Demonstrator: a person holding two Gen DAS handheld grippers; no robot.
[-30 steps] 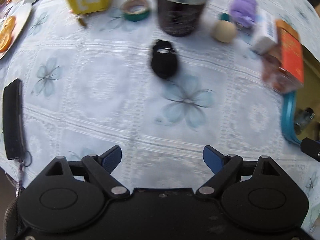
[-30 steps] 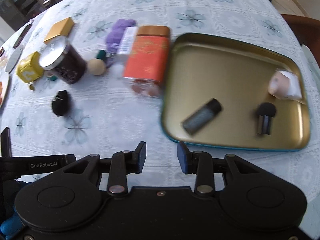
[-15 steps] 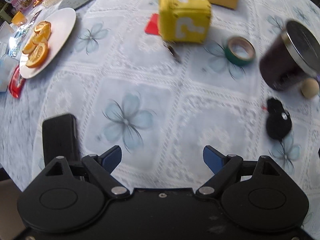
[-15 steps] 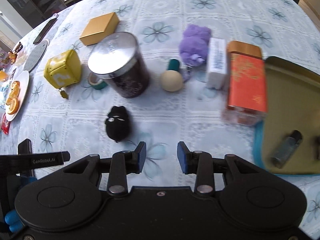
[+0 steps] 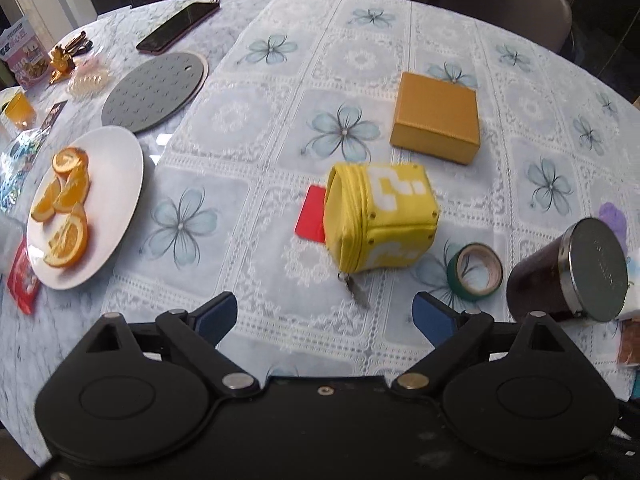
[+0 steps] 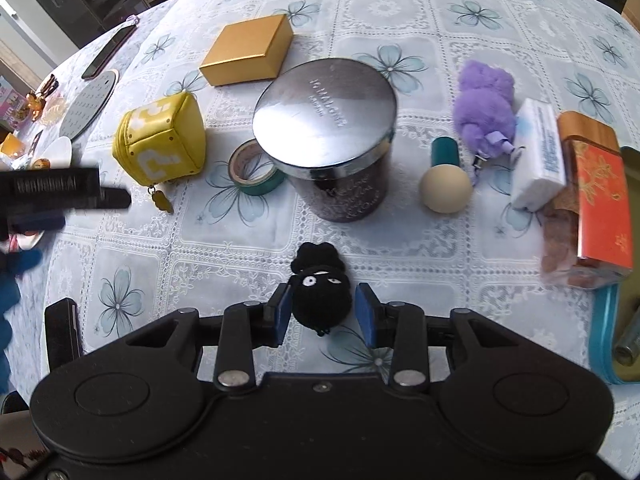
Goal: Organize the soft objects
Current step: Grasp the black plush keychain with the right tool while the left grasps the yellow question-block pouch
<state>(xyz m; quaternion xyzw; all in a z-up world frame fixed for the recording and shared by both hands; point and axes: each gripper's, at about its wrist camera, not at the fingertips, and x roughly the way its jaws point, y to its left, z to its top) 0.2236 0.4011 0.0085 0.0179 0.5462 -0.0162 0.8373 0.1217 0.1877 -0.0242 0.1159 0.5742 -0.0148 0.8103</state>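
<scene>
Three soft toys lie on the bench (image 6: pixel 400 12). The black crochet toy (image 6: pixel 321 298) sits at 6 o'clock in the right wrist view, between the blue pads of the right gripper (image 6: pixel 322 310), whose jaws are opening, narrow but clear of the toy on both sides. The purple fluffy toy (image 6: pixel 486 110) lies toward 2 o'clock of it, beside a white packet (image 6: pixel 538 156). The yellow question-mark cube (image 5: pixel 380 218) rests at 12 o'clock of the left gripper (image 5: pixel 324 318), whose jaws are wide and opening with only the cube's zip pull (image 5: pixel 354 286) near the gap. A red card (image 5: pixel 312 214) pokes out at the cube's 9 o'clock, a green tape roll (image 5: pixel 475 272) lies at its 4 o'clock, and a gold box (image 5: pixel 436 118) at its 1 o'clock. A dark lidded jar (image 6: pixel 330 140) stands past the black toy at 12 o'clock. A plate of orange slices (image 5: pixel 116 200) sits at 9 o'clock in the left wrist view.
</scene>
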